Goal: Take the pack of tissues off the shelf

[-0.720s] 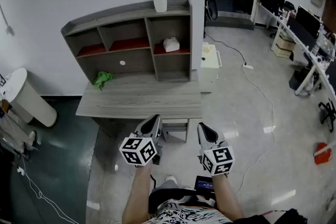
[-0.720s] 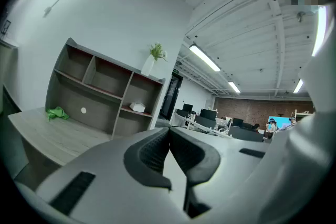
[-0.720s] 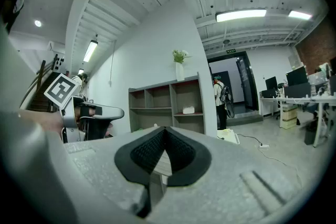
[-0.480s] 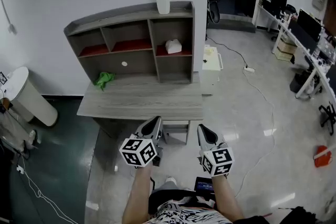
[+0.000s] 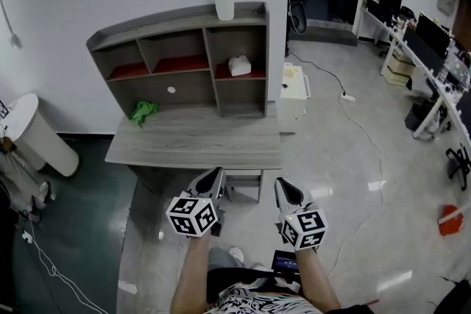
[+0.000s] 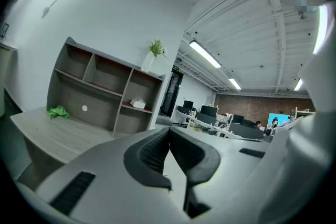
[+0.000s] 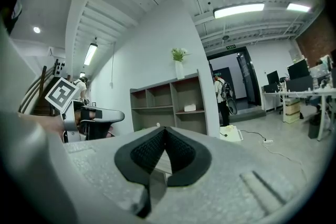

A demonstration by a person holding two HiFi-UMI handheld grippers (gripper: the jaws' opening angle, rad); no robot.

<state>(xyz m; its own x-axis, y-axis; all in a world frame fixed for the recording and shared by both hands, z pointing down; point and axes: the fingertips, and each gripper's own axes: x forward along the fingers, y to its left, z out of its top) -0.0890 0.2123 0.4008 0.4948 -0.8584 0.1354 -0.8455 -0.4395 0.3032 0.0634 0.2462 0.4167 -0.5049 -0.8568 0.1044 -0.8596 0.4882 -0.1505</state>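
**Both grippers closed and empty, short of the shelf**

The left gripper [image 5: 213, 174] and right gripper [image 5: 284, 186] were held side by side, roughly level, pointing at the shelf [image 5: 176, 17] and well apart from it. Each had its jaws pressed together on nothing. The pack of tissues [image 5: 239, 65] lay in the shelf's upper right compartment.

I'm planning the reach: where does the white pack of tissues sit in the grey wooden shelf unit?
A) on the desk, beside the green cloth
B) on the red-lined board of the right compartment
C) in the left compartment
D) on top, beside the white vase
B: the white pack of tissues lies on the red-lined board in the rightmost compartment.
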